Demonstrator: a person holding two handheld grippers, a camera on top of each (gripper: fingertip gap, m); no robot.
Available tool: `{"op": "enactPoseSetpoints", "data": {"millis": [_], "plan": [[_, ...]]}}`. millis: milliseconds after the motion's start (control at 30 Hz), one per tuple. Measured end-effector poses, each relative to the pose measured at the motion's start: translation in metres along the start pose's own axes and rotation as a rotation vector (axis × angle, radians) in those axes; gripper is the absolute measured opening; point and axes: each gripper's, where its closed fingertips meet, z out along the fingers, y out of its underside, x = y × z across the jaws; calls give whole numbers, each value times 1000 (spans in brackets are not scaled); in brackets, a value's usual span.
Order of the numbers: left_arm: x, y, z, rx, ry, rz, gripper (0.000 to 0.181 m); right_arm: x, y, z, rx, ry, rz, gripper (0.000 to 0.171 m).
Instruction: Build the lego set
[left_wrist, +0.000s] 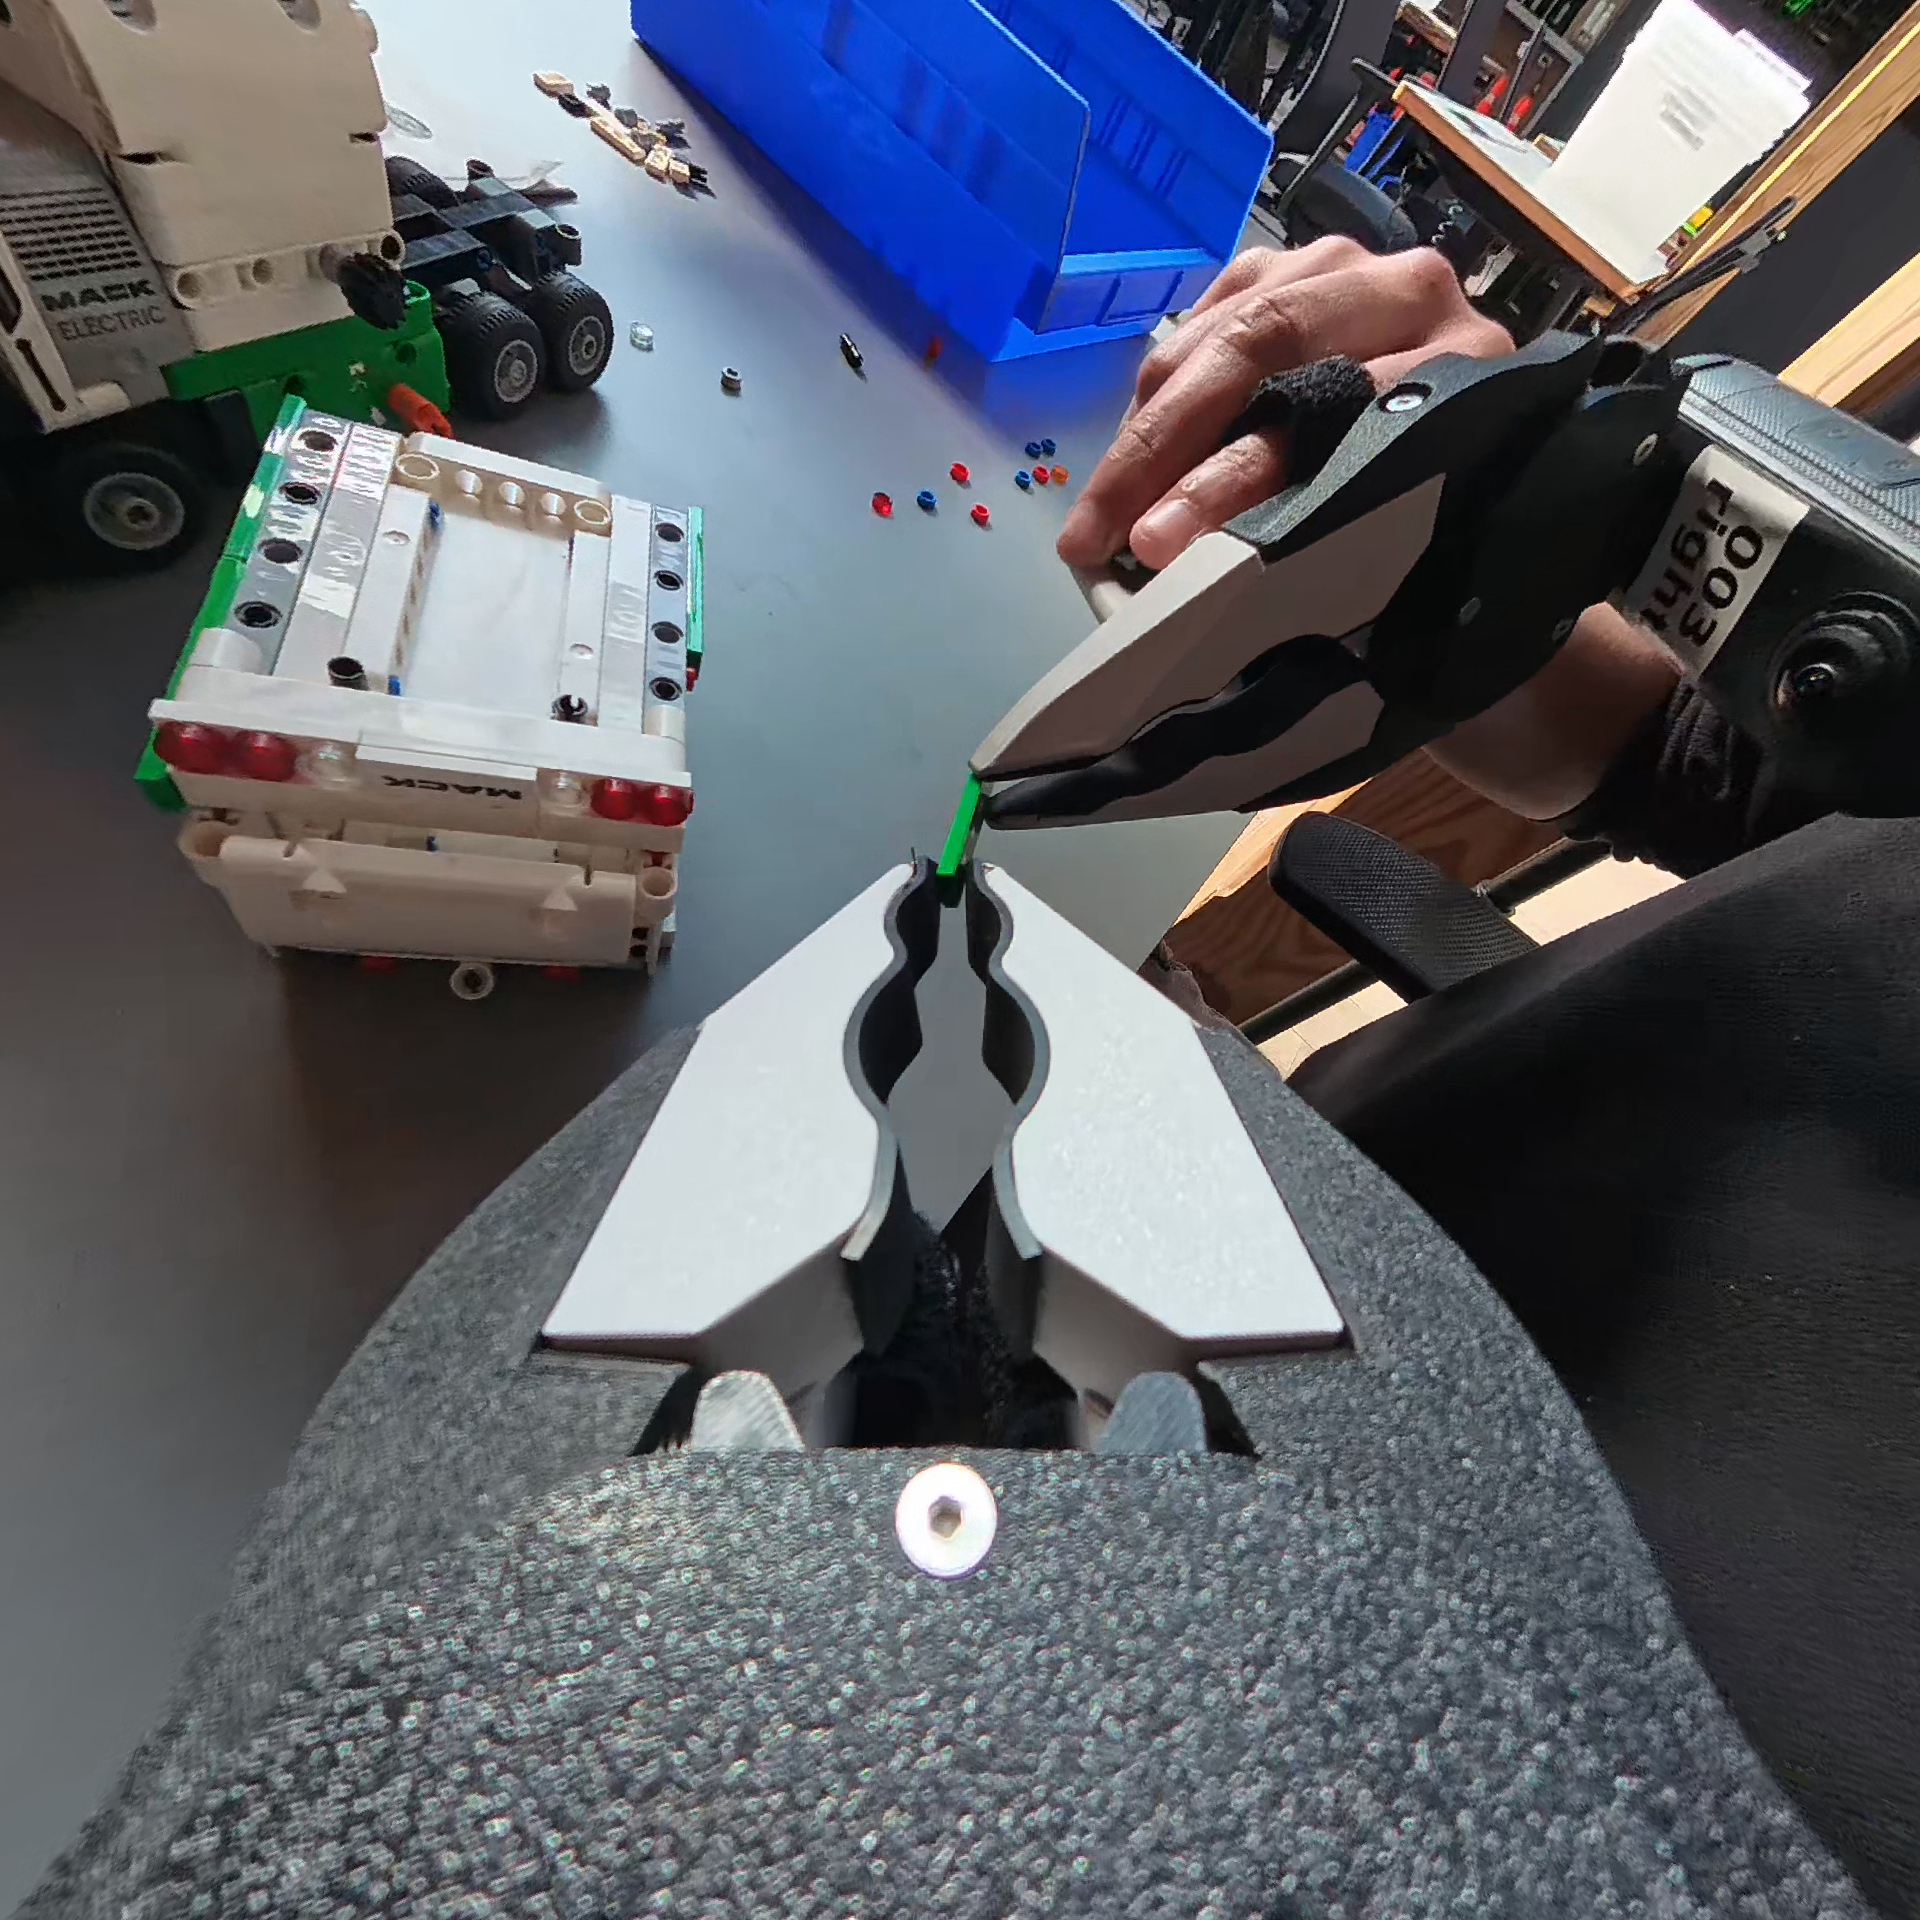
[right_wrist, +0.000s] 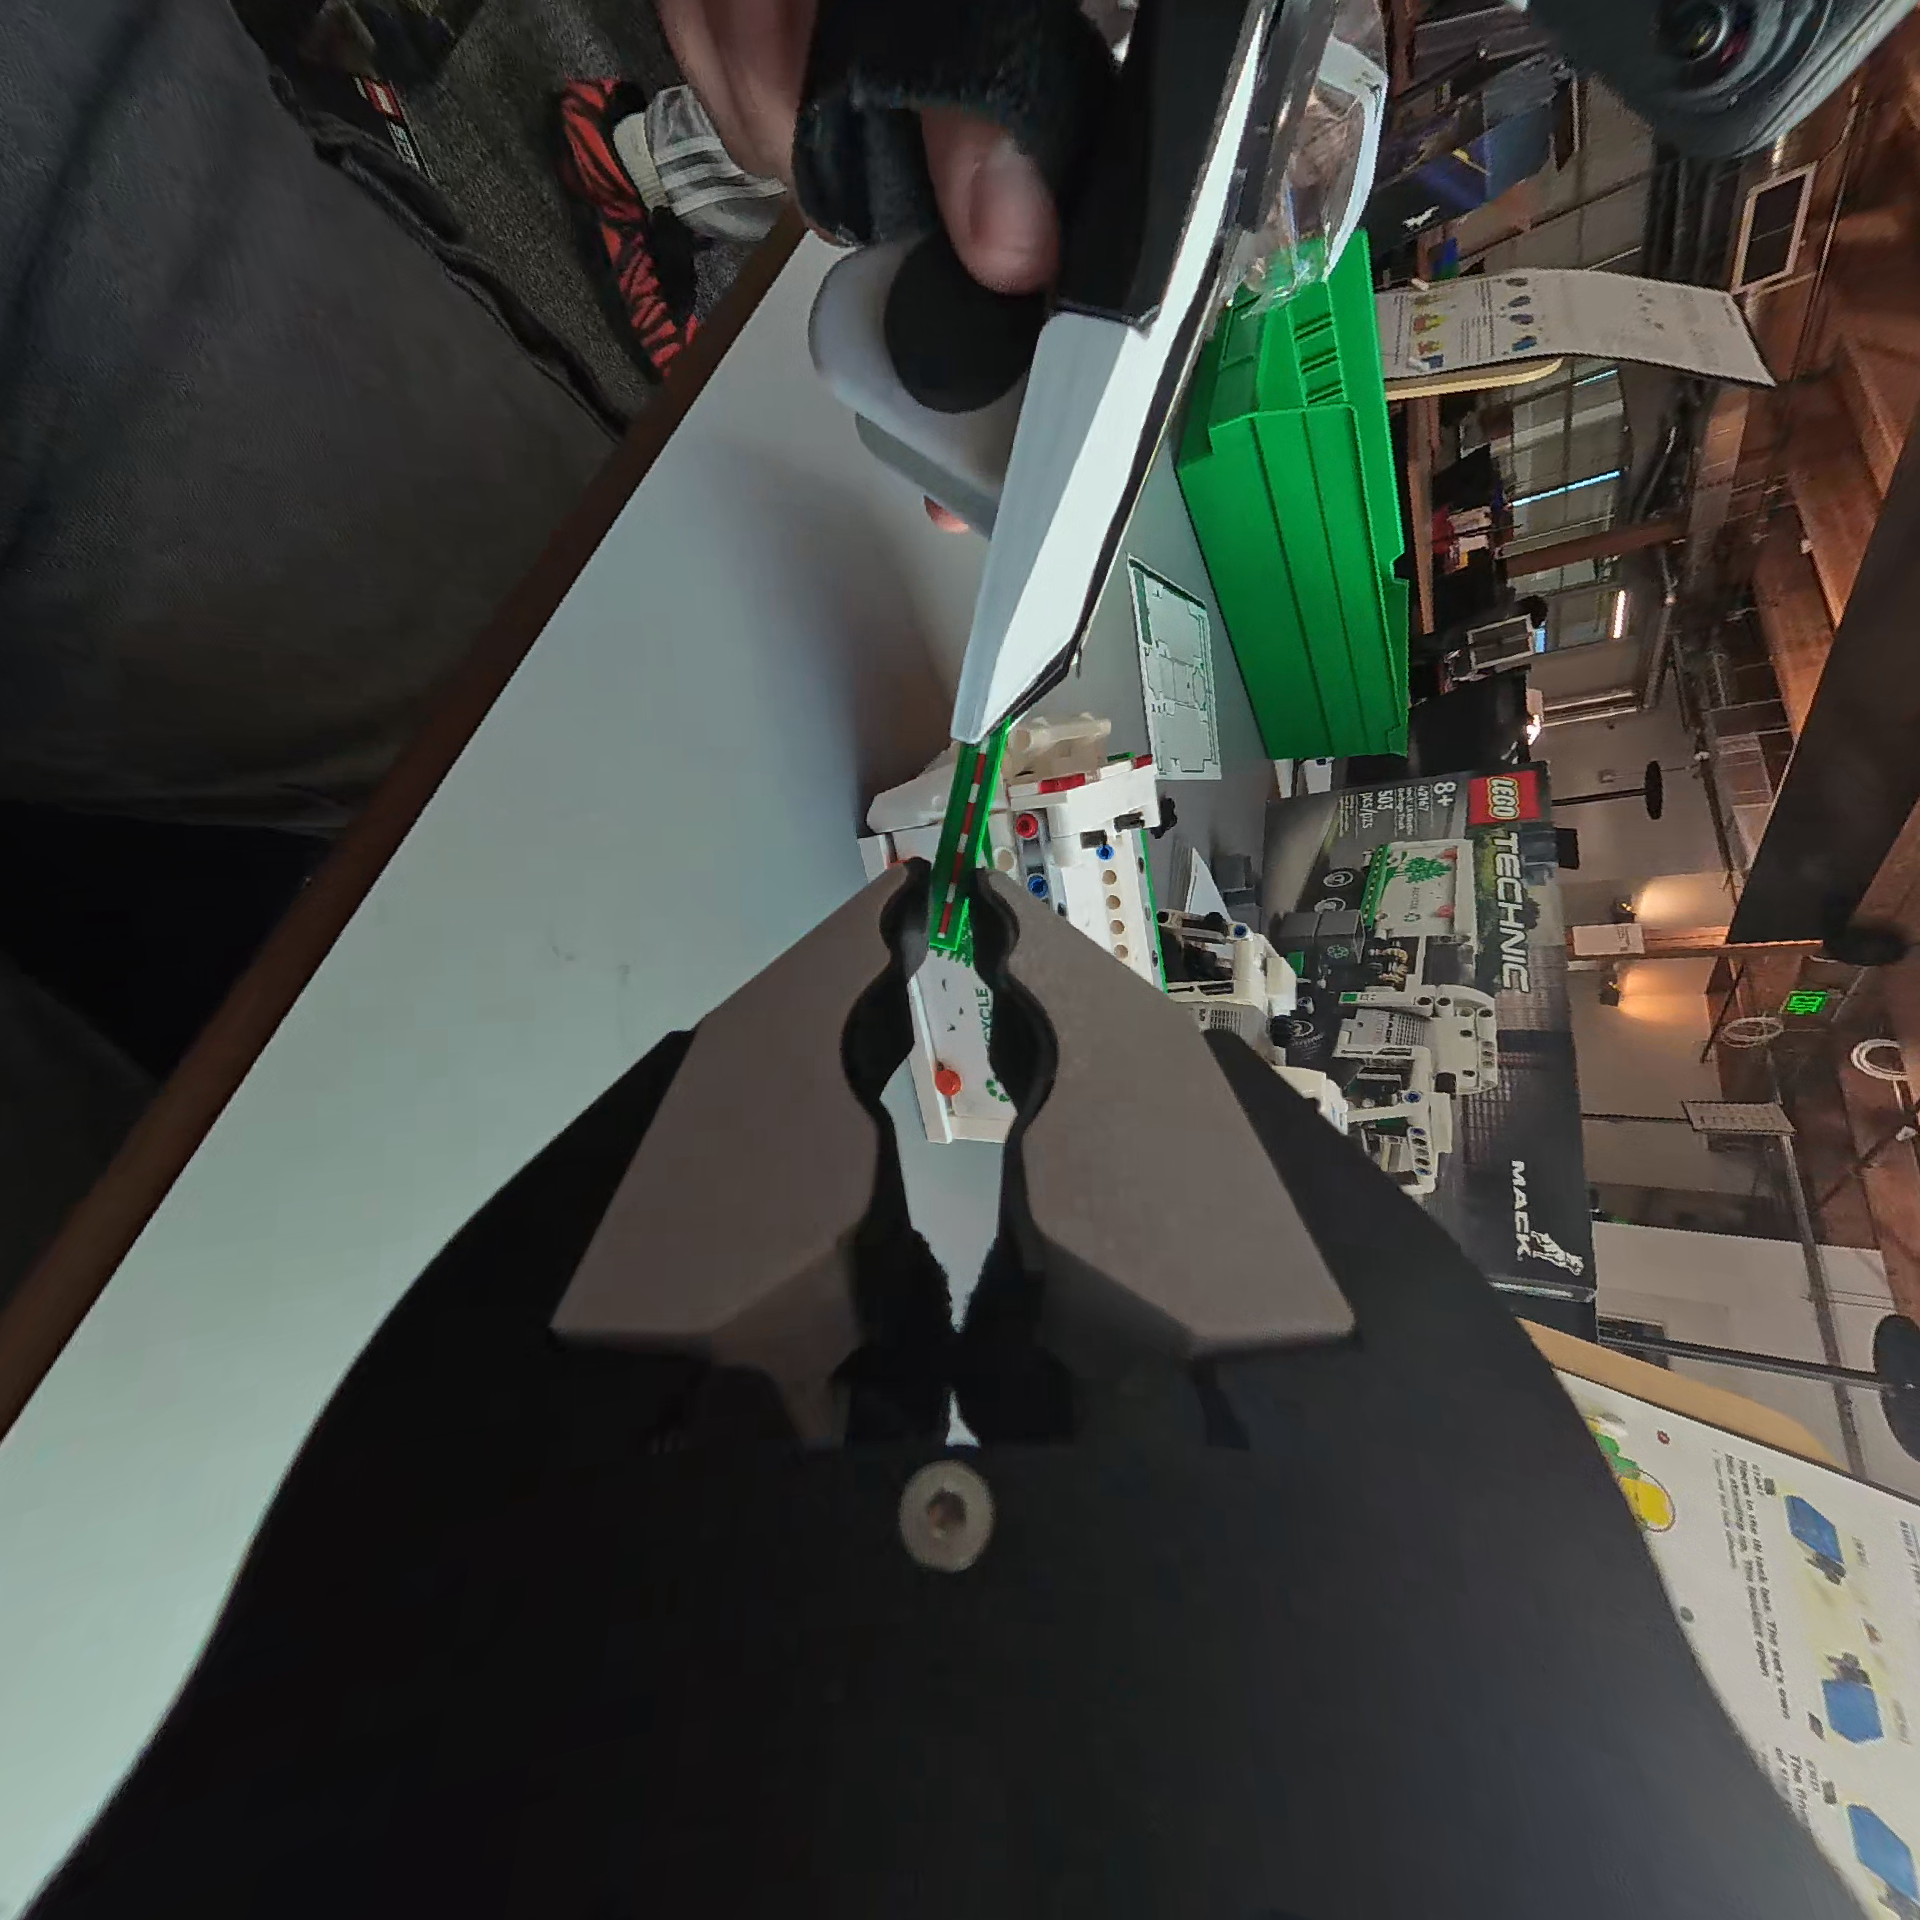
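Observation:
A thin green Lego strip (left_wrist: 958, 831) with red and white stripes on one face (right_wrist: 966, 821) is held above the table by both grippers. My left gripper (left_wrist: 951, 881) is shut on its near end. My right gripper (right_wrist: 948, 883) is shut on the other end and shows in the left wrist view (left_wrist: 985, 798), coming in from the right. The left gripper reaches down from above in the right wrist view (right_wrist: 977, 727). A white and green Lego truck body (left_wrist: 416, 675) lies on the dark table, left of the grippers. The truck cab and chassis (left_wrist: 208, 260) stand at the far left.
A blue bin (left_wrist: 935, 156) stands at the back, with small red and blue pins (left_wrist: 966, 488) and tan pieces (left_wrist: 623, 125) loose near it. In the right wrist view a green bin (right_wrist: 1299, 520), the set's box (right_wrist: 1455, 987) and an instruction sheet (right_wrist: 1787, 1621) lie to the right. A person's hand (left_wrist: 1247, 384) holds the right gripper. Both grippers' tips are close together, under 4 cm apart.

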Motion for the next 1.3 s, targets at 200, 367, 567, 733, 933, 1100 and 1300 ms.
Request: {"op": "enactPoseSetpoints", "data": {"millis": [200, 367, 567, 733, 933, 1100, 1300], "plan": [[-5, 10, 1, -39, -22, 102, 1, -3, 7, 9, 41, -25, 210, 29], [-22, 3, -4, 72, -41, 66, 1, 8, 25, 3, 77, -224, 551, 50], [-30, 1, -6, 131, -79, 64, 1, 20, 56, 4, 21, -342, 628, 68], [-33, 0, -1, 150, -155, 143, 2, 36, 65, 28, -107, -522, 462, 92], [-39, -2, 5, 166, -246, 183, 2, 39, 44, 59, -45, -785, 369, 101], [-44, -5, 6, 190, -300, 188, 2, 23, 48, 68, -48, -876, 294, 109], [-44, -7, 5, 202, -294, 186, 1, 25, 51, 71, -45, -867, 261, 98]]}}
